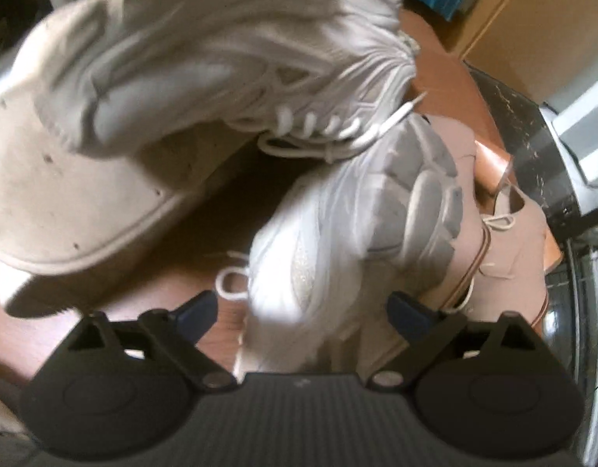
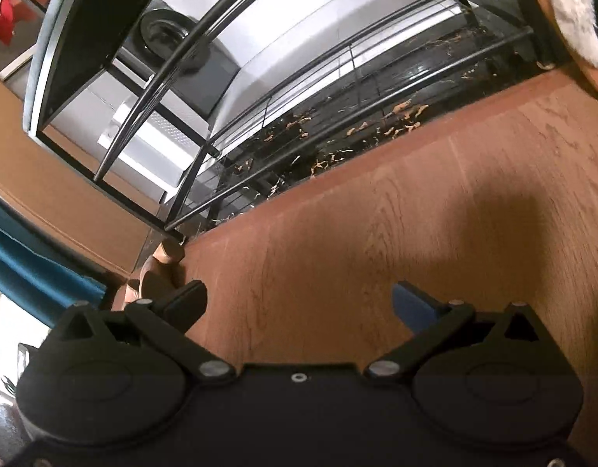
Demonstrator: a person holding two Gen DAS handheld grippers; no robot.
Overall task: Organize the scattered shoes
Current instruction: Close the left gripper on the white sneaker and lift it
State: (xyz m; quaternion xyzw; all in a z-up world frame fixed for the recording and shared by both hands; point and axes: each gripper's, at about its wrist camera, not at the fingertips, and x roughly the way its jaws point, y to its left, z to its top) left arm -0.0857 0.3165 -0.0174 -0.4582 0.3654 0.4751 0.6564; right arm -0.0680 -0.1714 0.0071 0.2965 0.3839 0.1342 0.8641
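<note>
the left tool (image 1: 300, 311), fingers spread wide and gripping nothing, hovers just above a white sneaker (image 1: 337, 233) lying on its side on the wooden floor (image 1: 151, 272), its long axis running straight ahead between the fingers (sole turned right, toward a pink shoe (image 1: 509, 241)). a second white sneaker (image 1: 174, 70) lies further left. the right tool (image 2: 299, 307), equally spread and empty, faces bare floor by a black metal rack (image 2: 337, 78), so the left is nearer.
</note>
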